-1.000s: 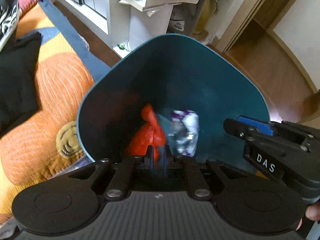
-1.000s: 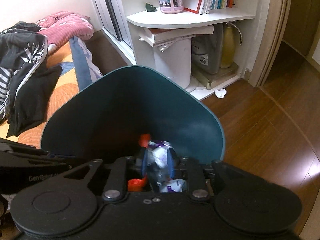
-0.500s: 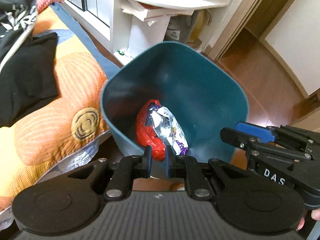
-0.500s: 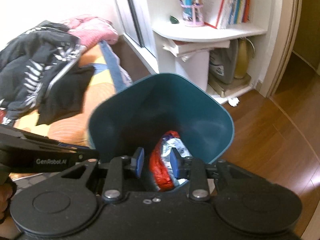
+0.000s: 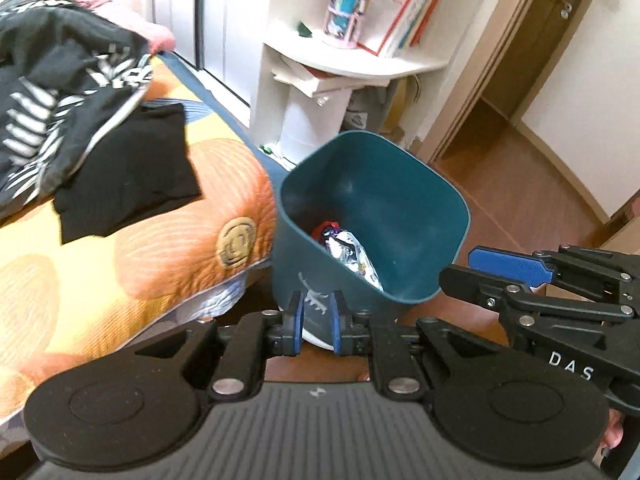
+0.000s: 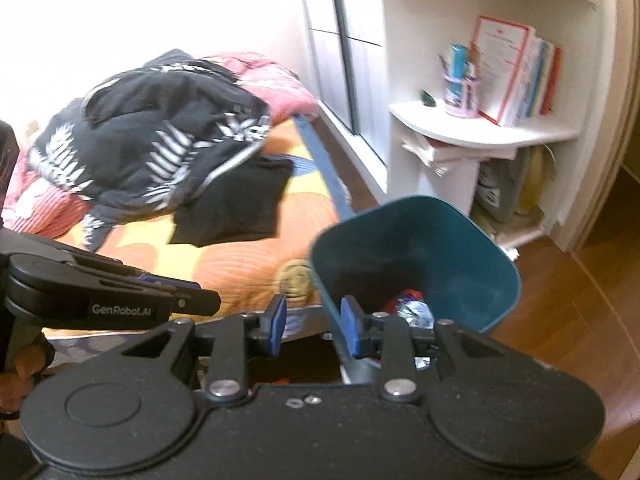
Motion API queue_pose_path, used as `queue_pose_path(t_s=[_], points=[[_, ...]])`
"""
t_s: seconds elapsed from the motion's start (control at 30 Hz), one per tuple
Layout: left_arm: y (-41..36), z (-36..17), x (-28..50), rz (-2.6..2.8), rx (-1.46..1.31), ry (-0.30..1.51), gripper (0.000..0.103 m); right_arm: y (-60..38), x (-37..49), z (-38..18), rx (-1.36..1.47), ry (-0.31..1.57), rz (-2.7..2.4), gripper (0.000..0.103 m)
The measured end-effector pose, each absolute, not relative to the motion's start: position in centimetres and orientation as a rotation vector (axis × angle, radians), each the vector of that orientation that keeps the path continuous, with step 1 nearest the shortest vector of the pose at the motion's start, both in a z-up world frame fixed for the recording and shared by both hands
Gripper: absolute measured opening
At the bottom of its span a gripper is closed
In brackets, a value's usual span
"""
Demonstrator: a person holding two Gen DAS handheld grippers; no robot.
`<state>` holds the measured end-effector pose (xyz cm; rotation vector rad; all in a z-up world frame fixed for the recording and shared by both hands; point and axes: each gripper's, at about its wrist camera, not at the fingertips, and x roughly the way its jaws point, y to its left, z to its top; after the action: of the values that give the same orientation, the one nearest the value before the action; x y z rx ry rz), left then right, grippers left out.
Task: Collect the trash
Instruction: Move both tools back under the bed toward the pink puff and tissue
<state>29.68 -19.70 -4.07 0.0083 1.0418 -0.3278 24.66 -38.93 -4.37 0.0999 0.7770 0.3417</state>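
A teal trash bin [image 5: 400,208] stands on the wood floor beside the bed, with a red wrapper [image 5: 326,228] and a silver foil wrapper [image 5: 350,254] inside. My left gripper [image 5: 315,322] is above its near wall, jaws slightly apart and empty. My right gripper [image 6: 313,326] is open and empty above the bin's [image 6: 452,248] left rim; the foil wrapper [image 6: 414,314] shows in it. The right gripper also shows in the left wrist view [image 5: 508,268].
A bed with an orange patterned cover [image 5: 152,240] holds black clothes [image 5: 120,184] on the left. A white corner shelf [image 5: 352,64] with books and a pen cup stands behind the bin. A doorway [image 5: 532,80] is at the right.
Both grippers have pulled back and up from the bin. The right gripper released the foil wrapper, which now lies in the bin, and opened wider.
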Motion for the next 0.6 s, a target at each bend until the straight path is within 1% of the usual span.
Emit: queue_pose_path(t_s=[0.03, 0.07, 0.1, 0.13, 0.17, 0.23, 0.3, 0.33, 0.47, 0.6], points=[[-19.0, -3.7, 29.1, -0.32, 0.003, 1.034, 0.024, -38.4, 24.3, -4.0, 0.099, 0.772, 0.356, 0.03], [-18.2, -3.4, 28.4, -0.31, -0.002, 1.021, 0.034, -38.0, 23.8, -3.7, 0.099, 0.768, 0.368, 0.031], [-17.6, -3.1, 27.9, -0.301, -0.006, 1.009, 0.041, -37.4, 23.5, -3.4, 0.098, 0.766, 0.381, 0.031], [-16.7, -2.8, 27.2, -0.289, -0.01, 0.992, 0.053, -36.9, 23.1, -3.2, 0.097, 0.766, 0.394, 0.032], [-16.0, -2.5, 26.6, -0.278, -0.016, 0.976, 0.059, -36.3, 22.7, -3.1, 0.096, 0.768, 0.41, 0.032], [-14.4, -2.2, 25.1, -0.261, -0.027, 0.957, 0.062, -35.0, 21.9, -3.1, 0.096, 0.773, 0.444, 0.036], [-12.8, -2.1, 23.8, -0.239, -0.031, 0.953, 0.068, -33.7, 21.3, -3.3, 0.094, 0.782, 0.474, 0.041], [-12.1, -2.1, 23.2, -0.227, -0.032, 0.949, 0.073, -32.9, 21.0, -3.6, 0.094, 0.789, 0.49, 0.043], [-8.7, -3.2, 21.1, -0.166, -0.053, 0.955, 0.082, -29.9, 19.8, -5.6, 0.077, 0.834, 0.545, 0.048], [-5.3, -5.9, 19.7, -0.106, -0.079, 1.0, 0.083, -26.9, 19.1, -8.6, 0.054, 0.903, 0.584, 0.05]])
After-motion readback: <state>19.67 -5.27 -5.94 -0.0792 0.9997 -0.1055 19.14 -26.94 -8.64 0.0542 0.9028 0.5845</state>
